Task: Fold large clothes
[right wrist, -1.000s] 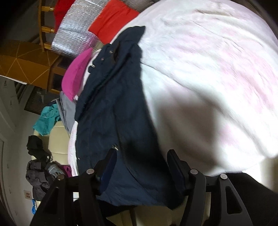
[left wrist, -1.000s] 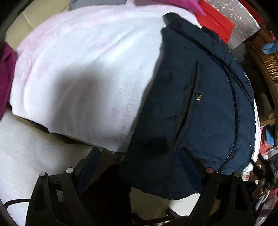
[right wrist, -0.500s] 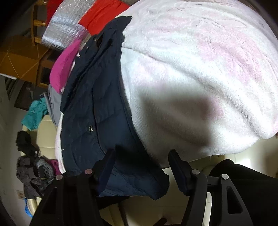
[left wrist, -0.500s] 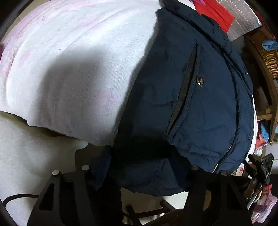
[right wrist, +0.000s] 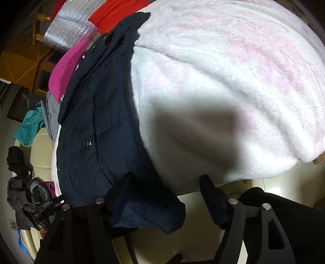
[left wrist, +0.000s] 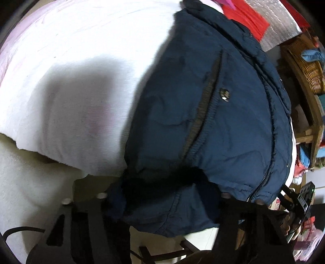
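A navy padded jacket (left wrist: 213, 113) lies folded on a white-and-pink fleece blanket (left wrist: 81, 71), its hem hanging over the near edge. My left gripper (left wrist: 164, 195) is open, its jaws on either side of the jacket's hanging hem. In the right wrist view the jacket (right wrist: 97, 126) lies at the left of the blanket (right wrist: 223, 91). My right gripper (right wrist: 166, 188) is open, with the jacket's lower corner draped between its jaws, against the left finger (right wrist: 121, 199).
A magenta garment (right wrist: 65, 69), a red cloth (right wrist: 113, 14) and a silver quilted mat (right wrist: 69, 32) lie beyond the jacket. A wicker basket on wooden furniture (left wrist: 308, 67) stands at the right. Dark clothes (right wrist: 22, 193) are piled at the left on a cream seat.
Both grippers have moved in toward the jacket's hanging hem. The left jaws now straddle the hem, and the jacket fills more of both views.
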`<state>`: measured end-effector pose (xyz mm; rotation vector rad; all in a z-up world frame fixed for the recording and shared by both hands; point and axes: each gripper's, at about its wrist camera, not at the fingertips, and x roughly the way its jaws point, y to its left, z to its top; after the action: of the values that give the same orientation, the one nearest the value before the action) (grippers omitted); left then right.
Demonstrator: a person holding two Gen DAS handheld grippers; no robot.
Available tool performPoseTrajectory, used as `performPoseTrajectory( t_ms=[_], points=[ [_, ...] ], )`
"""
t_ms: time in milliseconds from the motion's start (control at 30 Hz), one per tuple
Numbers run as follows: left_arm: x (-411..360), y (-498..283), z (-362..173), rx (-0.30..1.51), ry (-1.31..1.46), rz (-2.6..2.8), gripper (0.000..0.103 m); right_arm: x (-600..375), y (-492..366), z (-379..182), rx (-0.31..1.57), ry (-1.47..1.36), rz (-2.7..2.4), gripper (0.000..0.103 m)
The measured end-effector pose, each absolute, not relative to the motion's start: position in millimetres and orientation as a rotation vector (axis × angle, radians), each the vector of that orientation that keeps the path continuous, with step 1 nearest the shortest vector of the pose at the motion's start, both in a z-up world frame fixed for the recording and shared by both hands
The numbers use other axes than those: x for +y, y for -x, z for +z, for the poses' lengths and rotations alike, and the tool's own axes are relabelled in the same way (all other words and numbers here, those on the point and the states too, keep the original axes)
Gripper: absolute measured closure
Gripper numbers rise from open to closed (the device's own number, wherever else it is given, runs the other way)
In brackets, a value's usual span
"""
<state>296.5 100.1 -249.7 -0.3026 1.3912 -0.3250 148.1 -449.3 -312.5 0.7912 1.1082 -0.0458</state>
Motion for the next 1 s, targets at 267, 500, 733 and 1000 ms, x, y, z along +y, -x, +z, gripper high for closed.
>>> performPoseTrajectory(
  t_ms=[267, 500, 733, 1000],
  points=[
    [78, -280, -235, 1.361, 0.258, -0.360, 0.076, -409, -153, -324, 1.180, -0.748, 0.020, 0.051],
    [58, -259, -220, 1.313, 0.213, -0.384, 0.084, -387, -147, -303, 1.149, -0.598, -0.006, 0.087],
    [60, -244, -219, 1.325, 0.197, -0.407, 0.081, -409, -134, -293, 1.160, -0.617, -0.003, 0.089],
    [80, -260, -231, 1.380, 0.245, -0.313, 0.038, -436, -138, -298, 1.195, -0.674, 0.008, 0.020]
  ],
)
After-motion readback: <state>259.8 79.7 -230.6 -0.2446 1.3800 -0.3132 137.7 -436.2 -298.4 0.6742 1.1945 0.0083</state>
